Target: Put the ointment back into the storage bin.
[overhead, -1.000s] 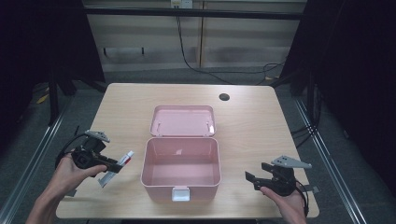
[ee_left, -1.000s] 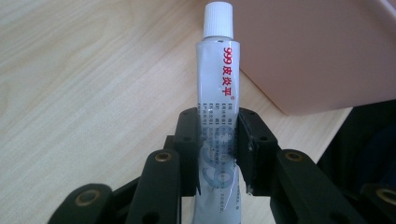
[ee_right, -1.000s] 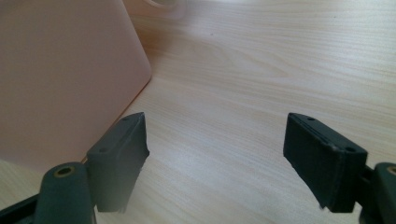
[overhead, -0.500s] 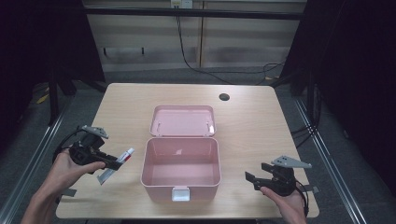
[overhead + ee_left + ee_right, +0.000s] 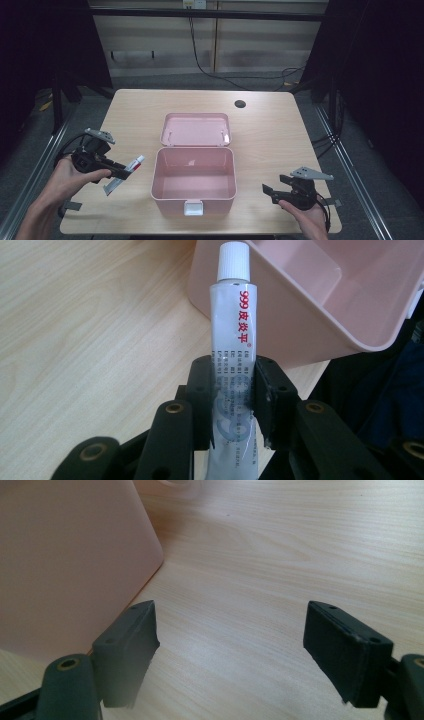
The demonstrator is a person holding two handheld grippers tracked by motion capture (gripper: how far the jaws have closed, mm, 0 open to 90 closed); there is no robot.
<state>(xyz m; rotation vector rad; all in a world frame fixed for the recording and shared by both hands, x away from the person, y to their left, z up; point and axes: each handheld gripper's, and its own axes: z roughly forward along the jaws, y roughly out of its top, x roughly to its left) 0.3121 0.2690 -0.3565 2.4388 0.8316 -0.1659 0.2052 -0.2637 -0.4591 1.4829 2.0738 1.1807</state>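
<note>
A white ointment tube (image 5: 234,345) with a white cap and red print is clamped between the jaws of my left gripper (image 5: 234,390), cap pointing away toward the pink box (image 5: 320,295). From above, the left gripper (image 5: 120,172) holds the tube (image 5: 131,165) off the table, just left of the open pink box (image 5: 194,181). The box's lid (image 5: 196,128) lies flat behind it. My right gripper (image 5: 272,189) rests open near the table's front right, jaws wide apart over bare wood (image 5: 230,645), with the box wall (image 5: 70,565) to its left.
The light wooden table (image 5: 270,135) has a dark round hole (image 5: 240,104) at the back right. Metal rails and dark floor flank the table. A white latch (image 5: 193,207) sits on the box's front wall.
My left gripper has risen with the tube and drawn slightly back to the left. The right gripper has stayed where it was.
</note>
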